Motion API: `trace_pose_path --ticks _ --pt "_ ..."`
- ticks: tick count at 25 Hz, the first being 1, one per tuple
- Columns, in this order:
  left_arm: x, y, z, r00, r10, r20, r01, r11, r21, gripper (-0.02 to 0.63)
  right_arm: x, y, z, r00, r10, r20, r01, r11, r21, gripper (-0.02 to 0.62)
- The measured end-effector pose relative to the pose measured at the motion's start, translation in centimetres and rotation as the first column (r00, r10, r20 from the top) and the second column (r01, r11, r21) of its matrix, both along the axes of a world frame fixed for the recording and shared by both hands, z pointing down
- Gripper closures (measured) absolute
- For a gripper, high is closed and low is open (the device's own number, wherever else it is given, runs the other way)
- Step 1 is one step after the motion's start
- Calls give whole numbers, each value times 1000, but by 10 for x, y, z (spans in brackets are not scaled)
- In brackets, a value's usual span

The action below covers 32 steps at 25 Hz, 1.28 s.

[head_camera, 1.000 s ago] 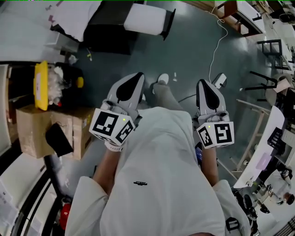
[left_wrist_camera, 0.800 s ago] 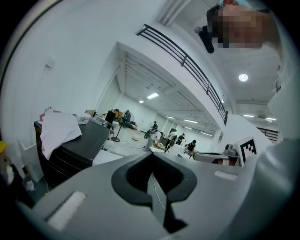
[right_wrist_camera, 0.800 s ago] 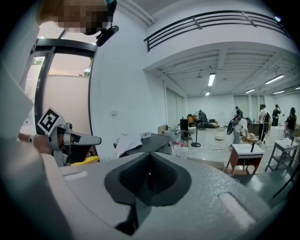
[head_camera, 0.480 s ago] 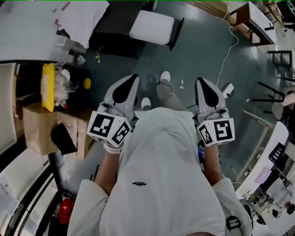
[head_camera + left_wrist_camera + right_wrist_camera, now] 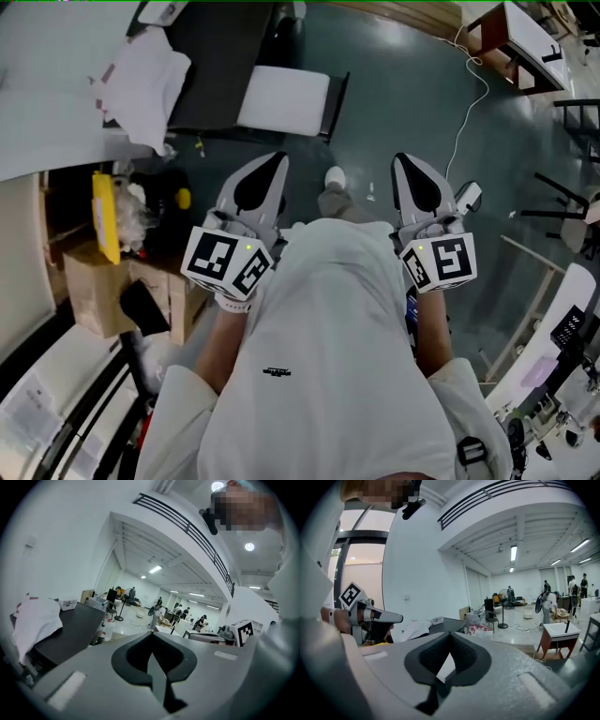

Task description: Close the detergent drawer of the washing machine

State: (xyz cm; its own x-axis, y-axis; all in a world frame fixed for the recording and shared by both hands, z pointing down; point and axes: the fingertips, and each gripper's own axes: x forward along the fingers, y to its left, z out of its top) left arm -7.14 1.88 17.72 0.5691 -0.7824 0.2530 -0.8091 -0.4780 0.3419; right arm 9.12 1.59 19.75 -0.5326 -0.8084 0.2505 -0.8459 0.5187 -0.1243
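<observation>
Two smooth grey units: left gripper [image 5: 273, 160] and right gripper [image 5: 403, 162] are held side by side, jaws closed on nothing; crumpled white cloth [image 5: 141, 80] is draped over black table [image 5: 217, 77], far left.

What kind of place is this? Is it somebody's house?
Probably a big workshop or lab hall, not a house: long ceiling lights, people standing far off, a cardboard box and a dark worktable.

Two grippers are counted, the left gripper [image 5: 270, 157] and the right gripper [image 5: 405, 159], and two marker cubes, the left cube [image 5: 228, 263] and the right cube [image 5: 439, 265]. One white cloth [image 5: 141, 80] is seen at the left edge of the one dark table [image 5: 220, 75]. One cardboard box [image 5: 98, 300], one yellow panel [image 5: 105, 214] and one white cable [image 5: 466, 112] are also counted.
</observation>
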Motion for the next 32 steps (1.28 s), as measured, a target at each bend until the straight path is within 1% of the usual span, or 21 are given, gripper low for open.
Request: trace_pose_path --ticks 5,11,15,20,25,29,32 --pt "24 -43 -2 1000 -21 12 22 1000 -3 588 21 -49 -1 999 -33 13 33 999 7 594" --pt "47 -77 4 998 -48 33 49 999 -18 588 28 -86 12 993 -119 22 120 993 -6 594" --pt "49 -85 9 998 -58 38 59 998 -34 588 25 -94 18 985 -174 19 174 985 -19 594" --pt "45 -99 22 998 -58 34 60 996 -65 588 28 -103 24 981 -195 8 195 981 -13 594" --pt "46 -106 34 999 -30 43 34 994 -101 589 29 -101 37 978 -209 3 209 977 -48 594" --pt "45 -111 50 999 -18 40 23 991 -133 588 24 -102 52 969 -246 -11 244 967 -67 594" --pt "46 -111 60 999 -8 42 15 989 -149 588 19 -101 62 961 -277 -17 275 959 -66 594"
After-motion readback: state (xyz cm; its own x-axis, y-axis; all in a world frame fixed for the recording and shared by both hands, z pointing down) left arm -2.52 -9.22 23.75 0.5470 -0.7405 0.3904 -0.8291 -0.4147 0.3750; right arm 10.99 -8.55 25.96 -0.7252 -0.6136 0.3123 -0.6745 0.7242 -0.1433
